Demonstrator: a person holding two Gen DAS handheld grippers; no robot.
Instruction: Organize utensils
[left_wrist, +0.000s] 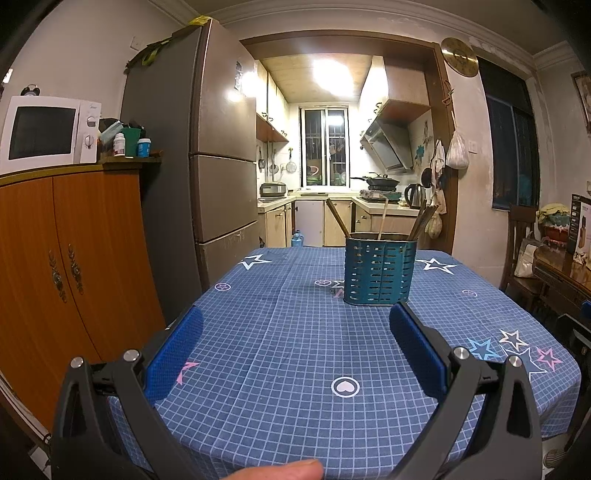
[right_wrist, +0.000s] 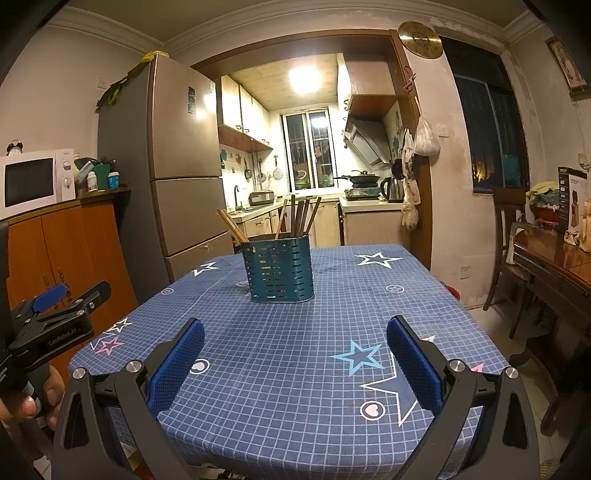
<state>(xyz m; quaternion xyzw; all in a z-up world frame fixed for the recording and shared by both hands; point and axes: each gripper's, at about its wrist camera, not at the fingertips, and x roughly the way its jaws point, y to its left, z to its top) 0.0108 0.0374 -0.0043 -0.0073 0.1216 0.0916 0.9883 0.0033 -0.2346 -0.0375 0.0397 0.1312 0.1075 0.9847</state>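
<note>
A blue perforated metal utensil holder (left_wrist: 380, 271) (right_wrist: 277, 268) stands upright on the far middle of the table, with several wooden chopsticks (left_wrist: 423, 220) (right_wrist: 301, 217) sticking out of it. My left gripper (left_wrist: 295, 321) is open over the near left part of the table, nothing between its blue pads. My right gripper (right_wrist: 295, 332) is open as well, empty, short of the holder. In the right wrist view the left gripper (right_wrist: 55, 314) shows at the left edge, held by a hand (right_wrist: 33, 398).
The table (left_wrist: 295, 369) (right_wrist: 295, 369) wears a blue checked cloth with stars. An orange cabinet (left_wrist: 55, 258) with a microwave (left_wrist: 44, 129) and a tall fridge (left_wrist: 207, 147) stand left. A wooden chair (right_wrist: 509, 240) and a side table (right_wrist: 554, 266) are at the right.
</note>
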